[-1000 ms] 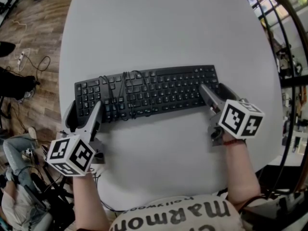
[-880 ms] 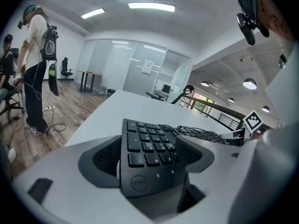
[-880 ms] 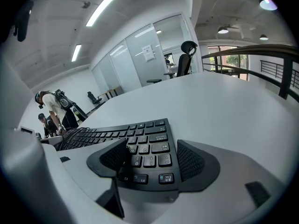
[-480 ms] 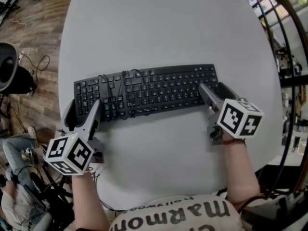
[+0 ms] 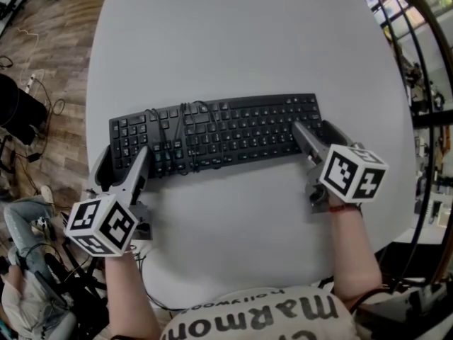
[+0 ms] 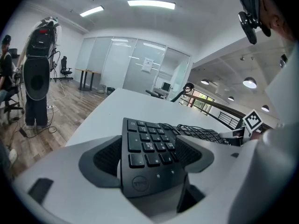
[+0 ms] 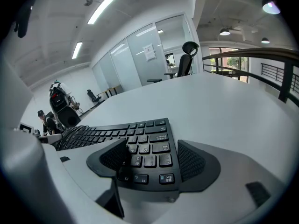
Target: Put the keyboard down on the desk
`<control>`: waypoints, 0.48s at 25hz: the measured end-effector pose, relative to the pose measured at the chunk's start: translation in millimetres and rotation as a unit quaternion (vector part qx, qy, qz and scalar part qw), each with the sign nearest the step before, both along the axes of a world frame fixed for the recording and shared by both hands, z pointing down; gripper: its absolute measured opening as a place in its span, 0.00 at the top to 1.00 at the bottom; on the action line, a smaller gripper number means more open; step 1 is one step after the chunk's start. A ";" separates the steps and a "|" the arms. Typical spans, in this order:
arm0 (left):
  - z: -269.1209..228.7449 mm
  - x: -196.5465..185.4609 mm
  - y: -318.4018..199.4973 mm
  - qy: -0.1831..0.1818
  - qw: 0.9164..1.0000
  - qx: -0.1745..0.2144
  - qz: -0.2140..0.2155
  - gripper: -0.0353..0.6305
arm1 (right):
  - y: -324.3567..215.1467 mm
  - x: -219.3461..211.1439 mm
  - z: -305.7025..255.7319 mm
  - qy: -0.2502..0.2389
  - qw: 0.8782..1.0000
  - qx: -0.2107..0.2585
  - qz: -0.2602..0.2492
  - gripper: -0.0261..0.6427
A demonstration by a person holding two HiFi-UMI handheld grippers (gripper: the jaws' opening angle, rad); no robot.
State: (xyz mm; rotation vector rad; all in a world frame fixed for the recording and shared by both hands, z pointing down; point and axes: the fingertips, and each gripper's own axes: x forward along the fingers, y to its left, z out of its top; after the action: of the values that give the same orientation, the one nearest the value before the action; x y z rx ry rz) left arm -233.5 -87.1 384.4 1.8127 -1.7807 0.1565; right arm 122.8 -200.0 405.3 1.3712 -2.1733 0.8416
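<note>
Gripping: your left gripper (image 5: pixel 122 163) and right gripper (image 5: pixel 313 128), two in all, each clamped on one keyboard (image 5: pixel 233 129) end.
Keyboard: one, spanning between them, seemingly resting on the desk (image 5: pixel 233 41).
Cable (image 5: pixel 185 129): one, coiled atop.

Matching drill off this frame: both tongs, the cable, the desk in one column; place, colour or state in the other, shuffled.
1. left tongs
2. right tongs
3. black coiled cable
4. rounded desk

A. white
B. shut on the Esc-key end of the black keyboard
C. draped over the keys
D. shut on the keyboard's number-pad end

Pairs: 1-D, 2-B, 3-C, 4-A
</note>
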 end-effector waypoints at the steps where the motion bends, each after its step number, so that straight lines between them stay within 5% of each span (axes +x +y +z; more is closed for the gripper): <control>1: 0.1 -0.3 0.0 0.000 1.000 0.002 0.000 0.41 | -0.2 0.2 -0.8 0.002 1.000 0.001 0.000 0.45; 7: 0.8 0.1 0.1 0.001 1.000 -0.001 0.001 0.41 | -0.2 1.7 -0.5 0.016 1.000 0.013 0.000 0.45; 10: 1.3 -0.3 0.0 0.001 1.000 0.003 0.002 0.41 | 0.5 -7.6 -11.5 0.103 0.991 0.070 -0.045 0.46; 12: 1.4 -0.8 -0.1 0.000 1.000 0.003 0.003 0.41 | 6.0 -27.5 -15.6 0.156 0.978 0.095 -0.097 0.68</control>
State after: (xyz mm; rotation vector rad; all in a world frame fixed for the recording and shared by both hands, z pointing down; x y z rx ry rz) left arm -234.3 -87.2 385.8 1.8221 -1.7782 0.1523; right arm 95.3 -193.9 389.7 1.2530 -2.1341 0.3277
